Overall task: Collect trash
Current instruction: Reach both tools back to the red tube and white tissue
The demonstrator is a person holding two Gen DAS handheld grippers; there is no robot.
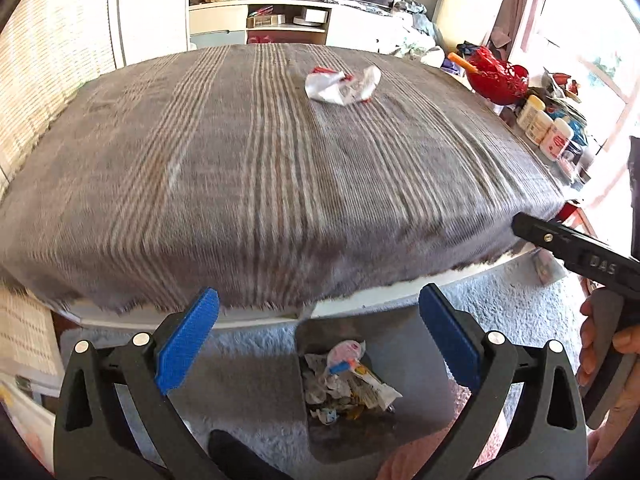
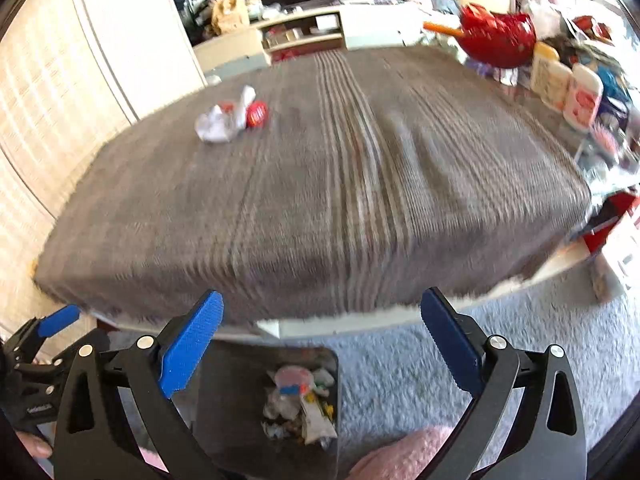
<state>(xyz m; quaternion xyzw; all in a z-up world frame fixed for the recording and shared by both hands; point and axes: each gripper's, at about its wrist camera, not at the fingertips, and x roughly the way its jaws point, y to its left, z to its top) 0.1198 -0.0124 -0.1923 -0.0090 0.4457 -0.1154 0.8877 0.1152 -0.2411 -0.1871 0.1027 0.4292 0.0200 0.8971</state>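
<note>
A crumpled white and red wrapper [image 1: 342, 86] lies on the far part of the table under a grey striped cloth [image 1: 260, 168]; in the right wrist view this wrapper [image 2: 230, 116] is far left on the cloth [image 2: 340, 184]. On the floor by the table's near edge stands a dark bin [image 1: 344, 384] holding several wrappers and papers, seen too as the bin [image 2: 272, 404] in the right view. My left gripper [image 1: 319, 336] hangs open above the bin with nothing between its blue pads. My right gripper [image 2: 322, 340] is open and empty as well, over the bin.
A red bowl [image 1: 498, 80] and several white bottles [image 1: 544, 132] crowd the table's right side. A pale shaggy rug [image 2: 500, 360] covers the floor. A low shelf unit [image 1: 280, 24] stands beyond the table, a white wall panel [image 2: 60, 100] at left. A hand [image 1: 600, 352] holds the right gripper's handle.
</note>
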